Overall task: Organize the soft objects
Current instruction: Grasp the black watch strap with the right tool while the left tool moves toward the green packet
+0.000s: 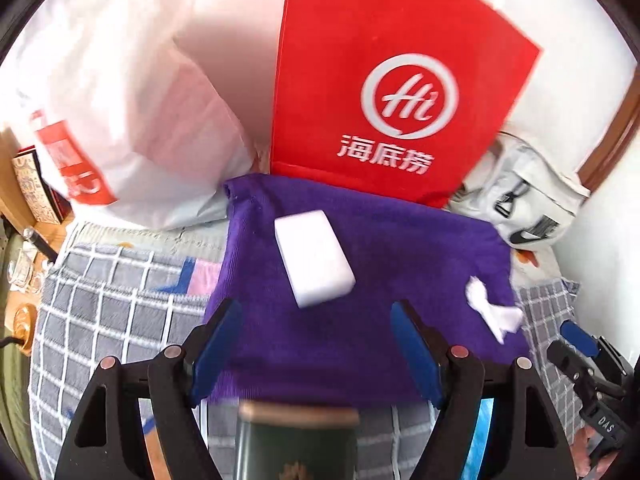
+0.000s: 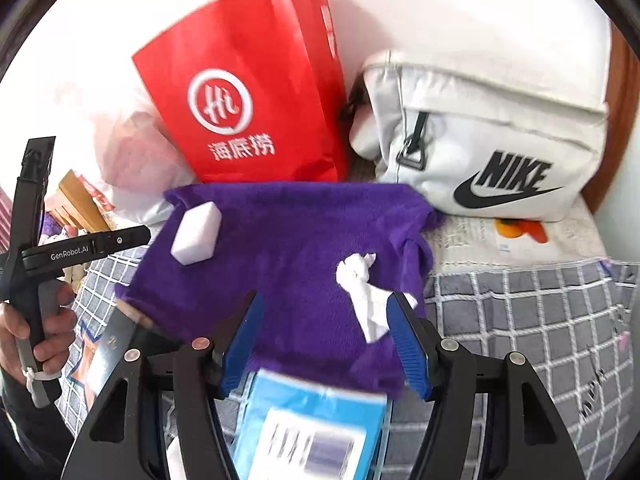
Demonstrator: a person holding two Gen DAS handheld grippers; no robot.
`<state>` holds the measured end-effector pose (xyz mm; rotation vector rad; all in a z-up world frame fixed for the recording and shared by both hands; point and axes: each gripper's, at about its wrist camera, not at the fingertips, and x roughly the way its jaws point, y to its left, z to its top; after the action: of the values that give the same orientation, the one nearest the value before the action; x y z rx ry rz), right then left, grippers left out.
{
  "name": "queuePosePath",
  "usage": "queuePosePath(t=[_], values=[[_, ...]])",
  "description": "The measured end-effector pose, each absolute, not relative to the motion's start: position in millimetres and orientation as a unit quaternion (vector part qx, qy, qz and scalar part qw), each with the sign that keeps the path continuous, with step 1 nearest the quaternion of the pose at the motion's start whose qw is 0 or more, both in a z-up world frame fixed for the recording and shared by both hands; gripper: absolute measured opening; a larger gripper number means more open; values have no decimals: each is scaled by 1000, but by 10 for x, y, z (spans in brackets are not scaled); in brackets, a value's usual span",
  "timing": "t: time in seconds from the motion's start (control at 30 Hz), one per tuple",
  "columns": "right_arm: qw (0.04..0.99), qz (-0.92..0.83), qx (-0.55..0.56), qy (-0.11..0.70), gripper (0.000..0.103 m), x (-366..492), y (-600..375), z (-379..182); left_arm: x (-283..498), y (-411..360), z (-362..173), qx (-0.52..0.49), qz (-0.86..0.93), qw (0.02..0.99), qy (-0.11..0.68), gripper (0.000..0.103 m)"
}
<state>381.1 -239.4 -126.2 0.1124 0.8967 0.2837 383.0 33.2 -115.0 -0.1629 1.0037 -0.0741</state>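
Left wrist view, left to right: white plastic bag (image 1: 132, 128), upper left; white foam block (image 1: 314, 258) centre, on purple towel (image 1: 360, 340); blurred dark-green box (image 1: 298, 440), cut off below.

Left gripper (image 1: 316, 352): jaws wide, empty.

Right wrist view only: Nike bag (image 2: 480, 152) in full; crumpled tissue (image 2: 362, 288) on the towel.

Right gripper (image 2: 324, 340): jaws apart, holding nothing.
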Motion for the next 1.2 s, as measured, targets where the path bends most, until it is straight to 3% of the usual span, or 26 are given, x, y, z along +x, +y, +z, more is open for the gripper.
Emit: queuePosePath(t=[0.2,0.6,0.8,1.2], values=[[878,182,66,437,63,3180,-2304,-1110,3288,371,-965,-76,-43,874,478,76],[878,217,19,426,63,1980,-2081,-1342,2215,486,-1035,-93,-38,875,473,76],[869,222,-13,441,42,1681,-1985,-1667,1828,609,-1193,-113,-33,873,473,76],[868,226,-40,441,42,1685,-1741,-2008,1296,919,-1458,-138,-16,868,477,76]])
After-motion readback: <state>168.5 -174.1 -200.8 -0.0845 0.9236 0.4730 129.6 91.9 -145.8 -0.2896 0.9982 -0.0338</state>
